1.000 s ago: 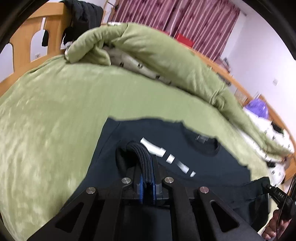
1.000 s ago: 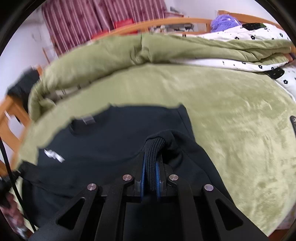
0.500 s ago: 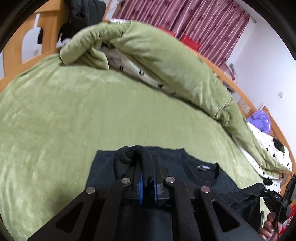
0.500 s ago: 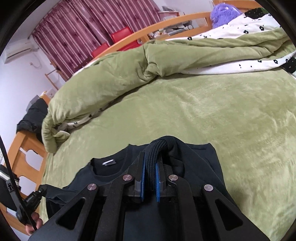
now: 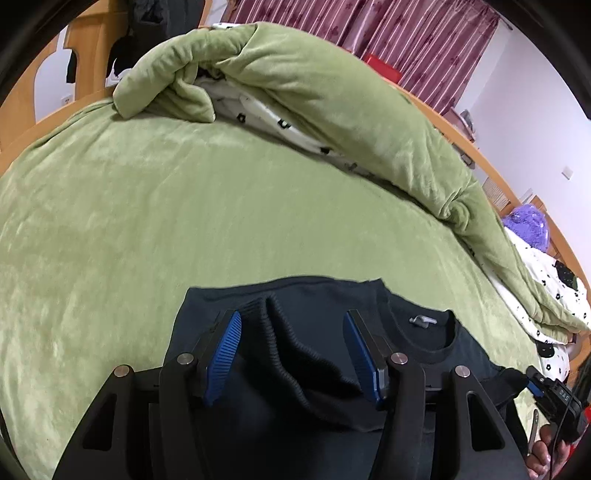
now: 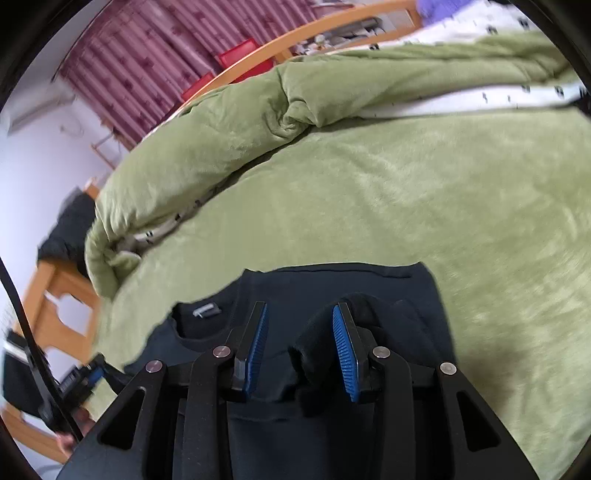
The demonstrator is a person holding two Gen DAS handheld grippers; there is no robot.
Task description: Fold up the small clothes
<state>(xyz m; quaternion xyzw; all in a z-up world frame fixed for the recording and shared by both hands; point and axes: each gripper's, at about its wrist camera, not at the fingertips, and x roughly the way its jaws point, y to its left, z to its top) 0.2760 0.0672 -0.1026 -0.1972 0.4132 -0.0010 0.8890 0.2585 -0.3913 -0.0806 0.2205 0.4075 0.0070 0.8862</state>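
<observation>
- Bedroom: you work on a green bedspread (image 5: 155,206), with a rolled green quilt (image 5: 332,96) well beyond both grippers and maroon curtains (image 5: 417,33) behind it.
- The black sweatshirt (image 5: 321,306) lies flat on the bedspread directly under both grippers, collar and neck label (image 5: 421,320) toward the quilt.
- Left gripper (image 5: 293,356): jaws opening, now at a middling width. The ribbed hem (image 5: 275,332) sits loose between the blue pads, none pressing it. Likely reason: the bottom has been brought up to the shoulders and is being let go.
- Right gripper (image 6: 300,350): jaws opening, narrower. A dark bunch of cloth leans against the right-hand pad; the left-hand pad is clear. Released, in my reading.
- The sweatshirt's far edge lies just ahead of both sets of fingertips, with bare bedspread beyond it up to the quilt.
- Open bedspread to the outside of each gripper; room to draw back or swing sideways without snagging.
- A hand (image 5: 546,458) shows low at the right of the left view.
</observation>
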